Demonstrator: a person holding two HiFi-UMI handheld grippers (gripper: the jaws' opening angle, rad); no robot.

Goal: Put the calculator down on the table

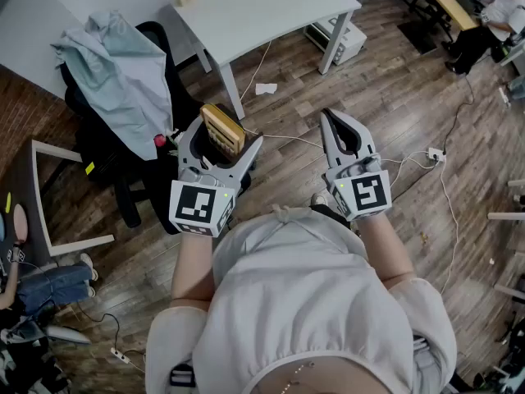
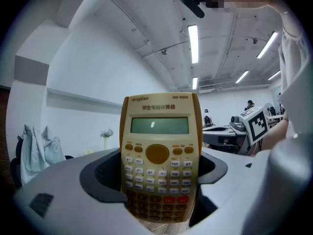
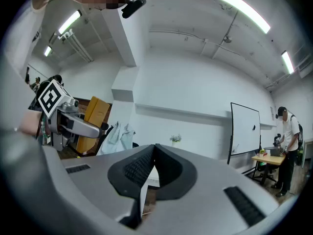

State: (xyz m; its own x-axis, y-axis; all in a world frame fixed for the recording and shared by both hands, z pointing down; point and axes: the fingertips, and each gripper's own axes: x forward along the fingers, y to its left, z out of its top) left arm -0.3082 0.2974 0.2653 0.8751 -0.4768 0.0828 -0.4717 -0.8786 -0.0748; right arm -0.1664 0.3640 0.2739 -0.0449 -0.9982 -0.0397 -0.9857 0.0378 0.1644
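A yellow scientific calculator [image 1: 223, 128] stands upright between the jaws of my left gripper [image 1: 221, 142], held in the air above the wooden floor. In the left gripper view the calculator [image 2: 159, 155] faces the camera, keys and screen showing, and its lower end is hidden by the jaws. The left gripper [image 2: 159, 190] is shut on it at both sides. My right gripper [image 1: 330, 121] is level beside it, to the right, shut with nothing in it; its pads [image 3: 142, 168] meet in the right gripper view. The white table [image 1: 271, 11] lies ahead of both grippers.
A black office chair with a pale green cloth [image 1: 115, 72] stands left of the table. Cables and a power strip [image 1: 433, 154] lie on the floor at right. A white box [image 1: 336, 39] sits under the table. A seated person's legs [image 1: 45, 290] show at lower left.
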